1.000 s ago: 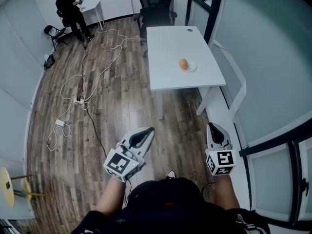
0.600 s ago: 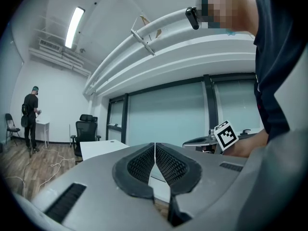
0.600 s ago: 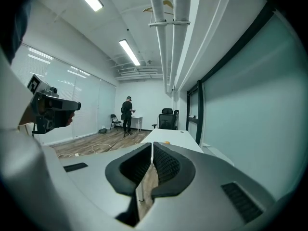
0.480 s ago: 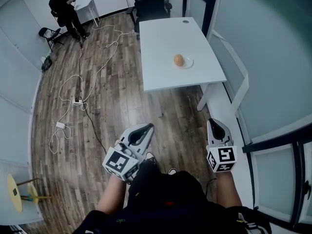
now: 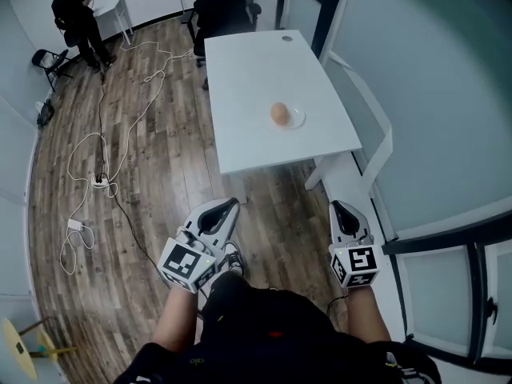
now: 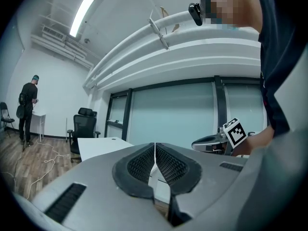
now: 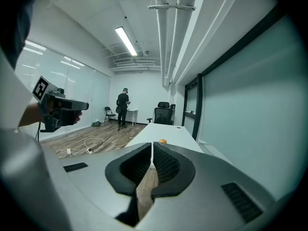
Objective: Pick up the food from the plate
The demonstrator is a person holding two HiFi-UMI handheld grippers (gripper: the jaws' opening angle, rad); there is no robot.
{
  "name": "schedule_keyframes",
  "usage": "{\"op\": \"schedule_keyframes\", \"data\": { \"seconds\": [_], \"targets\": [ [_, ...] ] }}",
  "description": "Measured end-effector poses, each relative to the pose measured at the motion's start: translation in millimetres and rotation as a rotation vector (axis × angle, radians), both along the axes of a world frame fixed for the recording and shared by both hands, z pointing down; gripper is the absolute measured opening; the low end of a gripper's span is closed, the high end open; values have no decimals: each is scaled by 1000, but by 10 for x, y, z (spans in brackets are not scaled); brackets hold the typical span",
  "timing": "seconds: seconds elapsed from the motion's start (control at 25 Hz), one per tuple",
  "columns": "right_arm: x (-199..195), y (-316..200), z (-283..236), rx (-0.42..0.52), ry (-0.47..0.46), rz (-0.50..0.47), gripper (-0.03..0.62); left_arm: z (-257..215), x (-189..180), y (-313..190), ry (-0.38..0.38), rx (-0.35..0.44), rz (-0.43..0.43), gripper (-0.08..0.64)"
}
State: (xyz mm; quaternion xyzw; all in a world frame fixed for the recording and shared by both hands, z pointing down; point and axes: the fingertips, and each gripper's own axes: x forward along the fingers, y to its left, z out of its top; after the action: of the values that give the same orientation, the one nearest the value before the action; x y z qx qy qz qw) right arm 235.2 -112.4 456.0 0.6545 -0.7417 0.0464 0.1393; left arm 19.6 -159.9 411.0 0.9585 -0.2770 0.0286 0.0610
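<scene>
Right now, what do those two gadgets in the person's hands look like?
They are light grey plastic tongs, the left tongs and the right tongs, each tapering to a rounded tip. Behind each sits a white cube printed with black square markers. Inside, the pads are black and ribbed. The person wears a black top.

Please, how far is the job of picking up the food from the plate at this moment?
Done: nothing yet; the orange-brown food lies on its plate on the white table. In hand: the left gripper and right gripper, both shut and empty, are over the floor, short of the table. Left: reach the plate, open a gripper, grasp the food, lift it.
</scene>
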Motion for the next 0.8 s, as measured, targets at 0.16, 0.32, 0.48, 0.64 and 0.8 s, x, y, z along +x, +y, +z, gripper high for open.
{"op": "schedule_keyframes", "data": {
  "seconds": [0.16, 0.32, 0.48, 0.64, 0.8],
  "targets": [
    [-76, -677, -33, -10, 11, 44, 29, -20, -53, -730, 27, -3, 40, 26],
    [-211, -1282, -25, -20, 14, 72, 29, -27, -125, -1355, 43, -16, 89, 26],
    [-335, -1739, -9, -25, 16, 90, 29, -6, -217, -1856, 39, -26, 111, 26],
    [-393, -2086, 11, -36, 18, 86, 29, 45, -237, -2187, 28, -39, 122, 26],
    [-300, -2375, 86, -56, 10, 58, 31, 118, -135, -2370, 11, -51, 116, 26]
  ]
}}
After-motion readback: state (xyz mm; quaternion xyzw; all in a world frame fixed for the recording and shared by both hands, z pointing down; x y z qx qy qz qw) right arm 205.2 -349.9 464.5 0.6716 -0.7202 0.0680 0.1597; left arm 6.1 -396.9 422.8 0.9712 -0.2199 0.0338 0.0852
